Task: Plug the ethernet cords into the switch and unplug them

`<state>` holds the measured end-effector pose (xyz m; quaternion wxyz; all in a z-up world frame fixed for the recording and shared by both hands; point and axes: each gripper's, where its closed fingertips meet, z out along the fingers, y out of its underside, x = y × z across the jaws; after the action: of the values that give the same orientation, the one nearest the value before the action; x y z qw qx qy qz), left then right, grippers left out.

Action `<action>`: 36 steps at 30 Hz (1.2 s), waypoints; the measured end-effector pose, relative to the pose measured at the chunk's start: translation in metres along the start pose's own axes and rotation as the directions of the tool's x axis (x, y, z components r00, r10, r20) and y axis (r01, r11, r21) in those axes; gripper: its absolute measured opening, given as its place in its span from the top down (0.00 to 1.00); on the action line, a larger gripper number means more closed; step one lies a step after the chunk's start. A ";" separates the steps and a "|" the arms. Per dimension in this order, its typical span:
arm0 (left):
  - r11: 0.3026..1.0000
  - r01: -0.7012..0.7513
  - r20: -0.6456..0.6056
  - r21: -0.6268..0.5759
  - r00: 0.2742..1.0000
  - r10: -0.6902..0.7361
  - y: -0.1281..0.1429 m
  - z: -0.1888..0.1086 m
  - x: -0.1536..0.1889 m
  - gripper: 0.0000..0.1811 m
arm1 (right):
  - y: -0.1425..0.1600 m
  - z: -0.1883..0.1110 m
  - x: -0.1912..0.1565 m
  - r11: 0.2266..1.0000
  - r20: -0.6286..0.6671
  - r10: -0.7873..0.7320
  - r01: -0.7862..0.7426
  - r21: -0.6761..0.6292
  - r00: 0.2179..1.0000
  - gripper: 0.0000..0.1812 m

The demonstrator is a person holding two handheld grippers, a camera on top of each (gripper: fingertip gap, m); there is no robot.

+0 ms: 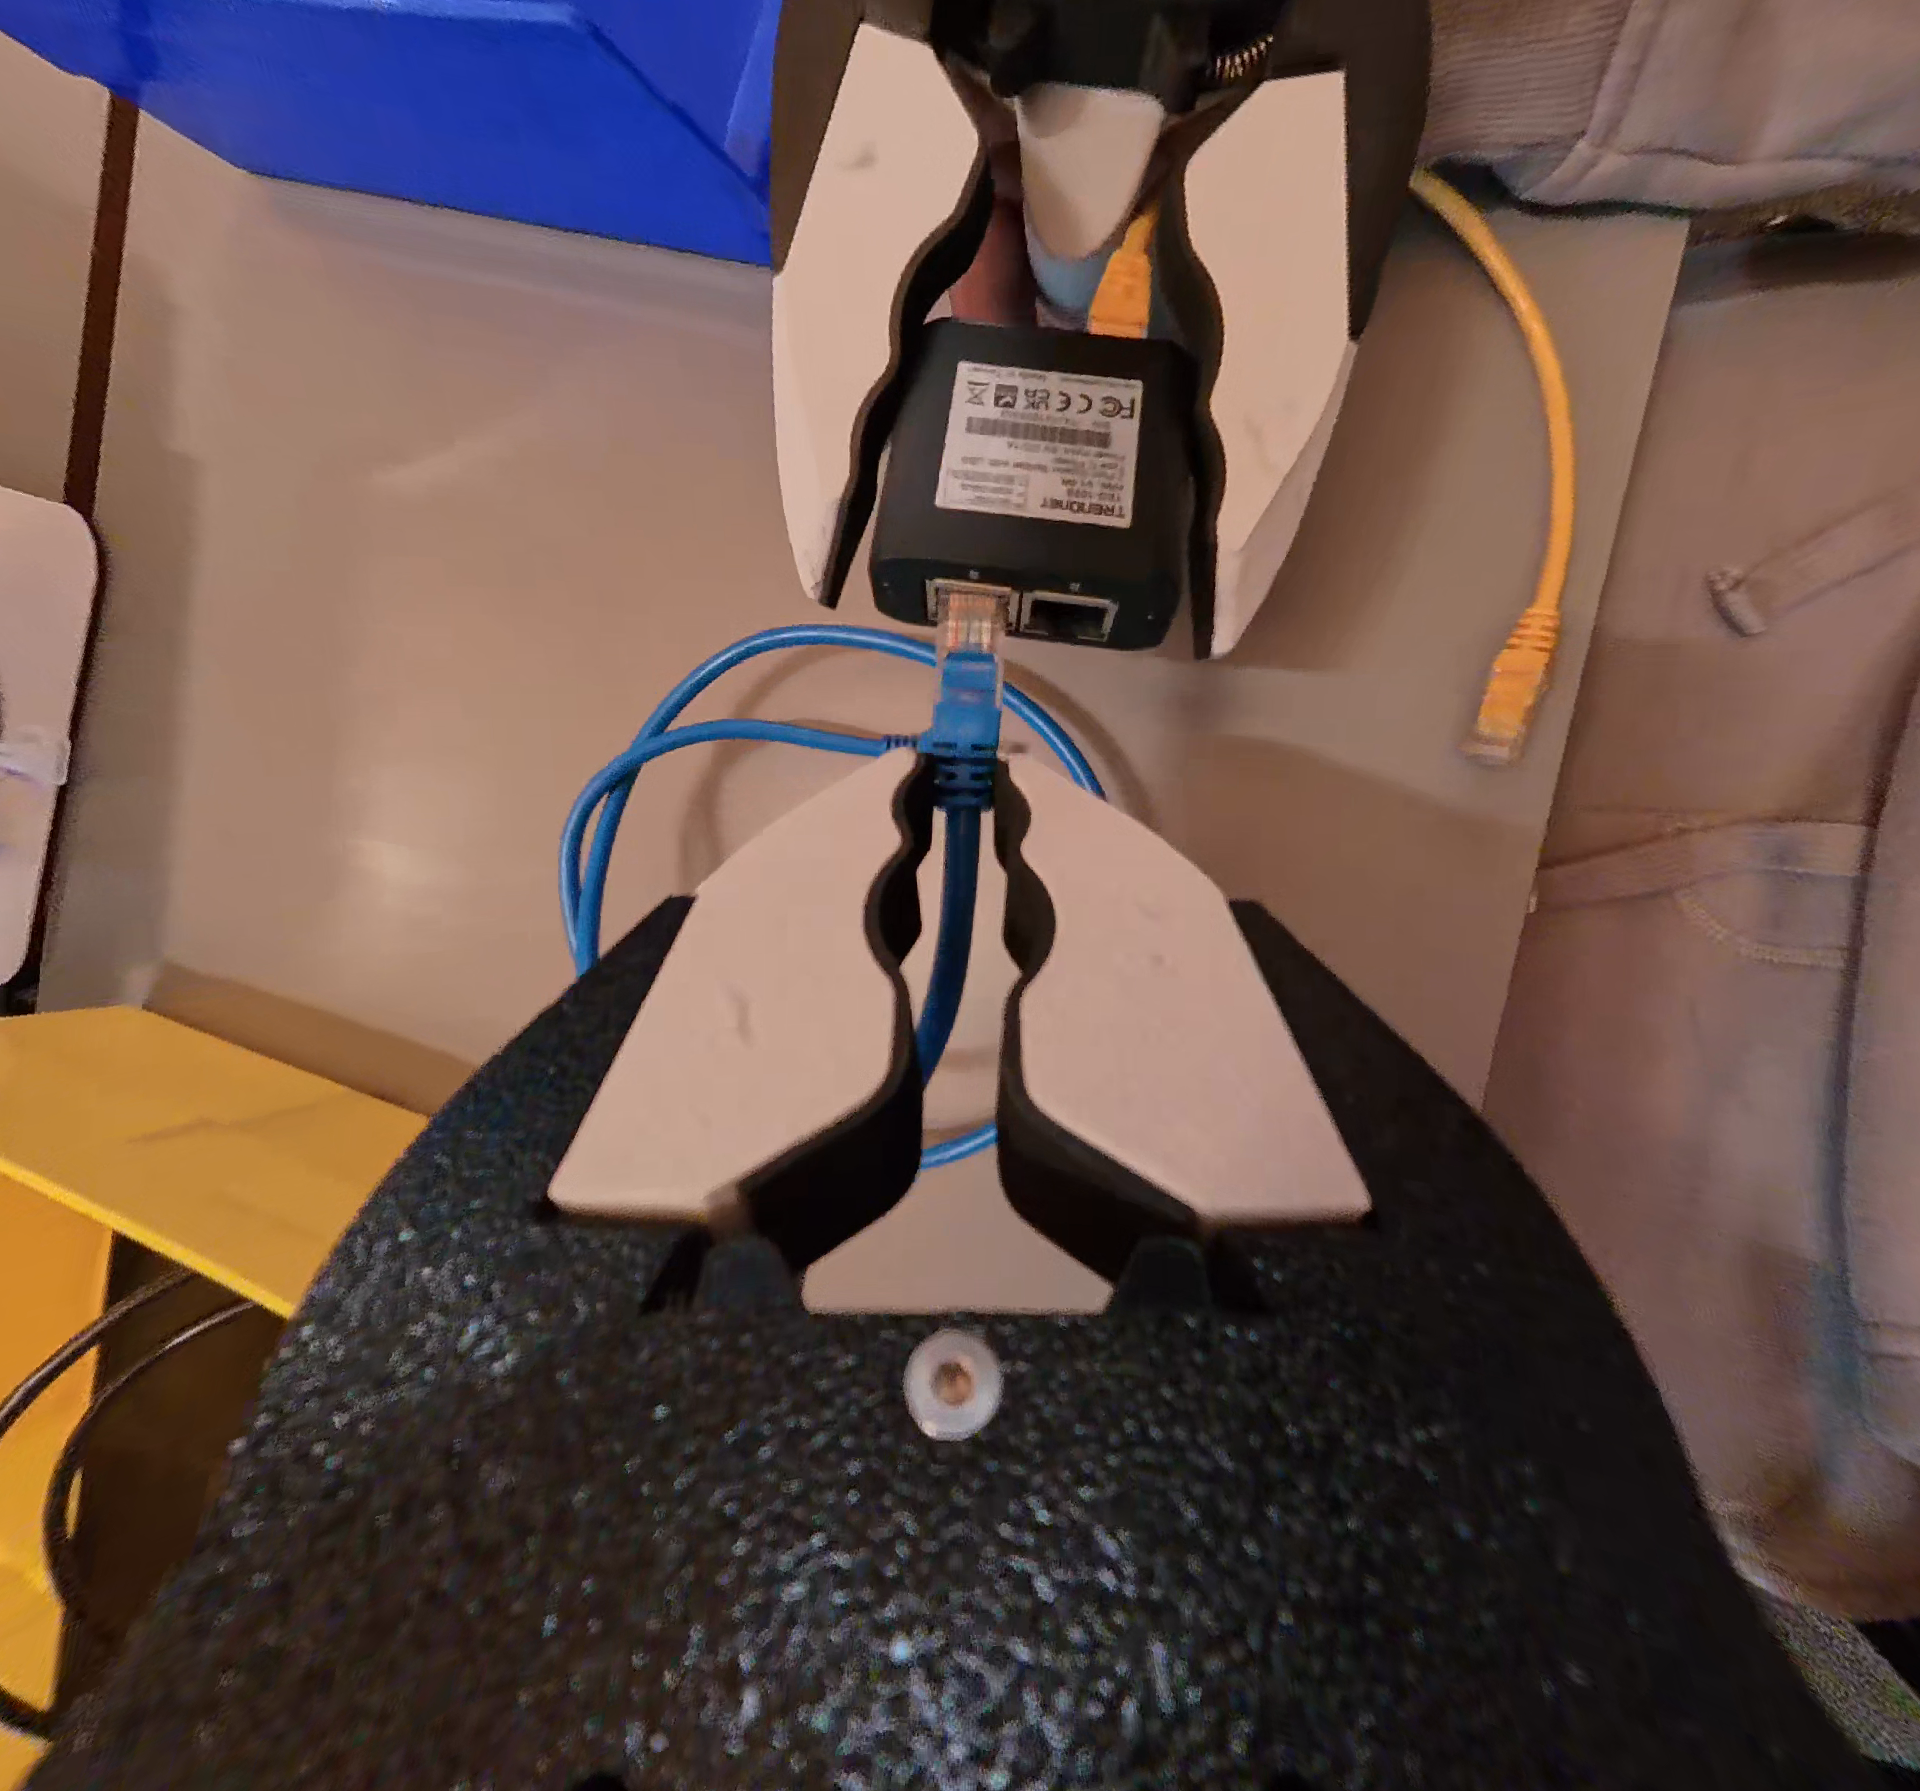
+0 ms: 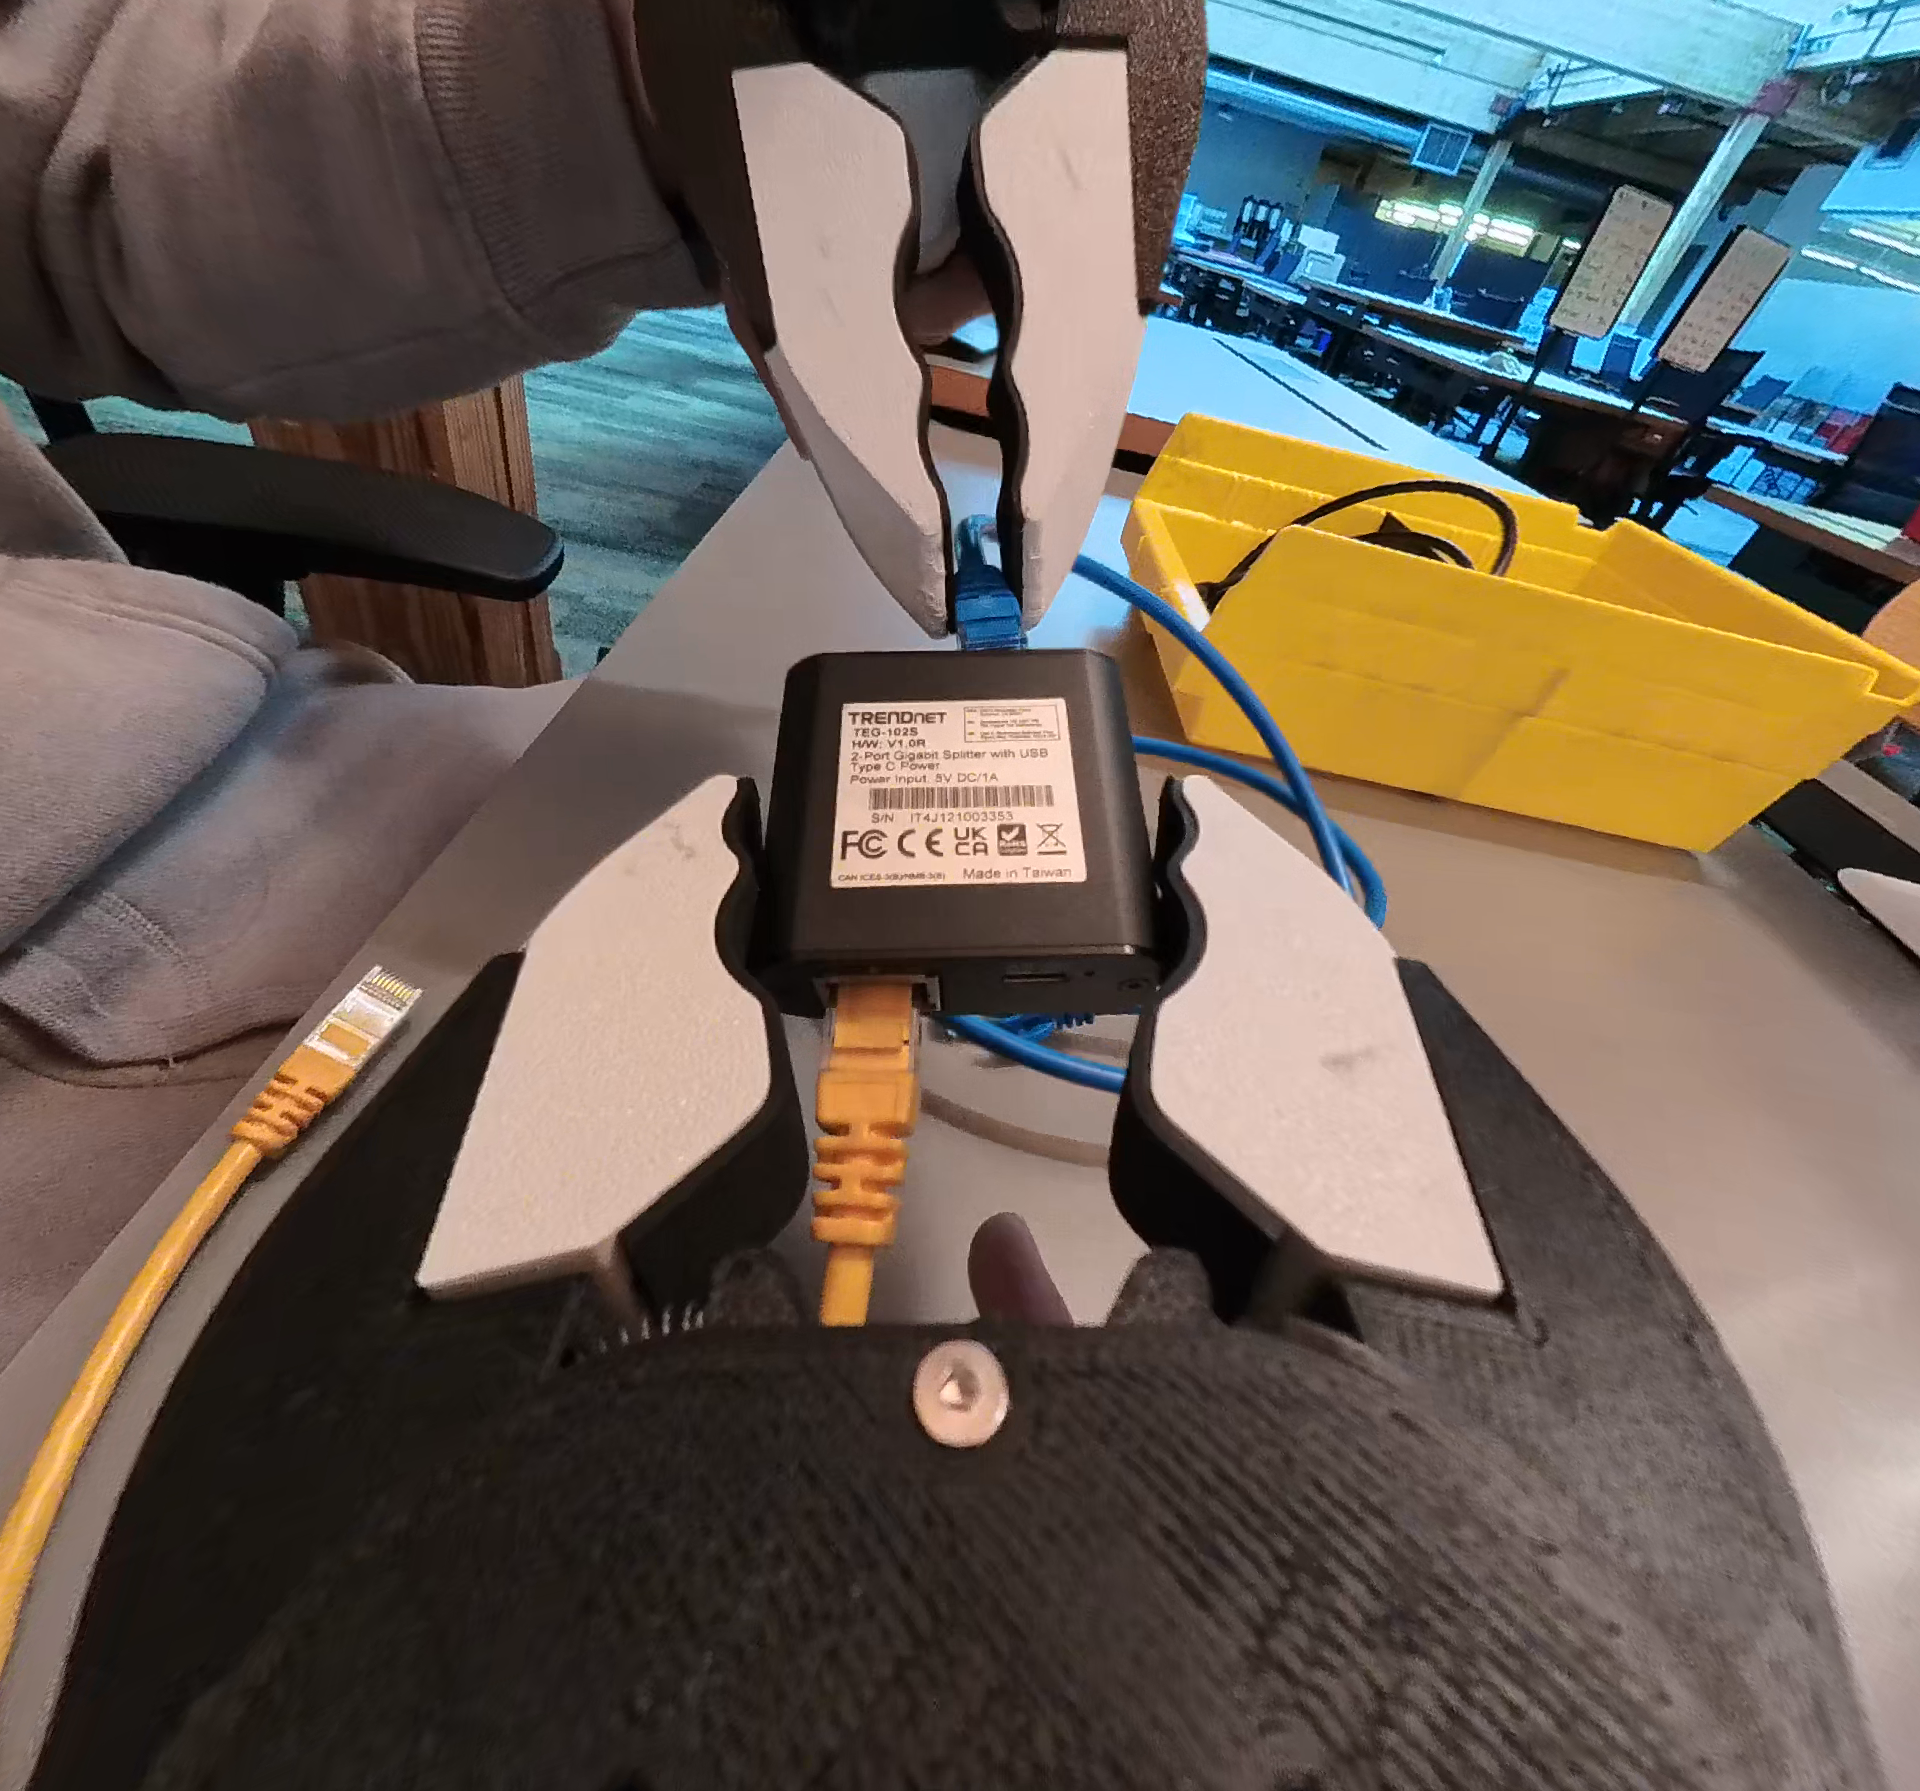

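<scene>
The black switch (image 1: 1023, 484) is held above the table, label side up. My right gripper (image 2: 956, 796) is shut on its two sides. An orange-yellow cord (image 2: 868, 1066) is plugged into its near port; its free end (image 2: 353, 1024) lies on the table edge. My left gripper (image 1: 961, 765) is shut on the boot of the blue cord (image 1: 961, 702). The cord's clear plug tip (image 1: 971, 635) sits in the mouth of the switch's left far-side port. The port beside it (image 1: 1070, 614) is empty. The blue cord (image 2: 1278, 775) loops over the table below.
A yellow bin (image 2: 1455, 640) holding a black cable stands on the grey table (image 2: 1558, 1014) to the right. A blue bin (image 1: 416, 48) is at the far left. A person's grey sleeve (image 2: 260, 131) and a chair armrest (image 2: 312, 515) are beside the table. My two grippers' fingertips are within a few centimetres of each other.
</scene>
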<state>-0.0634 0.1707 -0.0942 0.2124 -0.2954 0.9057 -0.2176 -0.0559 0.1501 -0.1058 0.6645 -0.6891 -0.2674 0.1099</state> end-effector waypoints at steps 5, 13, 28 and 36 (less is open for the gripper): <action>0.997 -0.057 -0.001 -0.044 0.998 0.057 -0.001 -0.002 0.000 0.94 | 0.002 0.002 -0.001 1.000 0.001 -0.007 0.007 -0.021 1.000 0.60; 0.992 -0.100 -0.023 -0.072 0.995 0.099 0.000 0.009 -0.005 0.95 | -0.002 0.003 0.003 1.000 -0.029 0.011 -0.011 0.009 1.000 0.60; 0.926 0.107 0.408 0.363 0.875 -0.261 0.036 -0.084 -0.132 0.80 | -0.028 -0.043 0.032 0.996 -0.183 0.035 -0.018 0.091 0.982 0.60; 0.915 -0.199 0.496 -0.351 0.789 0.362 0.159 -0.057 -0.230 0.61 | -0.019 -0.041 0.032 0.992 -0.164 0.068 -0.050 0.114 0.984 0.60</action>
<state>0.0059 0.4464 -0.0714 0.4503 -0.2330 0.8609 0.0414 -0.0127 0.1304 -0.0773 0.7178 -0.6661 -0.1836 0.0857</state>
